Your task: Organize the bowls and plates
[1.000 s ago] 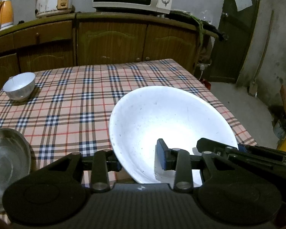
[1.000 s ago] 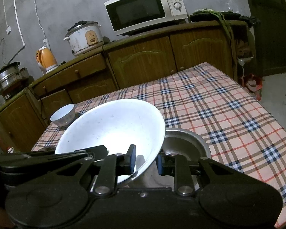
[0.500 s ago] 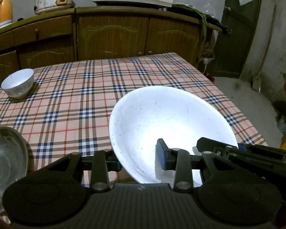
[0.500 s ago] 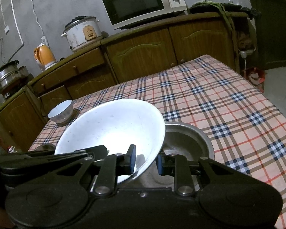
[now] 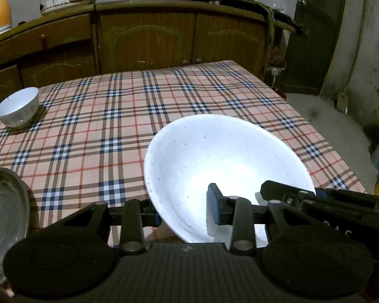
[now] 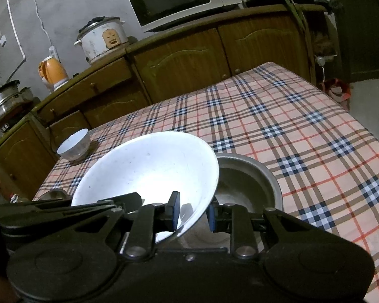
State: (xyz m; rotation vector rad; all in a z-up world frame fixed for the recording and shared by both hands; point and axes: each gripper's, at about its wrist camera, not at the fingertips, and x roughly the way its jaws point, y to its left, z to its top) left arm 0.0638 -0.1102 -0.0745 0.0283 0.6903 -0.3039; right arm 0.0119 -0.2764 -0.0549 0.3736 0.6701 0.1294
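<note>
Both tools hold the same large white bowl [image 5: 222,166] above the bench [image 5: 128,116], which is covered in a checked cloth.

In the left wrist view the left tool [image 5: 184,210] pinches the bowl's near rim: one finger sits inside the bowl at about 6 o'clock of its lit interior, the other lies outside and below the wall, toward 8 o'clock. The jaws are narrow, clamped on the thin wall. The tool points forward and down across the bench. The right tool's dark frame enters this view from 3 o'clock and reaches to the bowl's right rim.

In the right wrist view the right tool [image 6: 193,213] grips the opposite edge the same way: one blue-padded finger inside the bowl, the other outside, jaws narrow and closed on the wall. It too points forward and downward. The left tool's frame comes in from 9 o'clock, at the bowl's left rim.

The bowl is tilted, its opening facing the cameras. Just behind it at 3 o'clock in the right view stands a metal bowl [image 6: 247,181] on the bench, partly hidden by the white one. A small white bowl [image 6: 74,147] rests at 10 o'clock near the bench's far left edge. Another metal dish [image 5: 5,217] lies at 8 o'clock in the left view.
</note>
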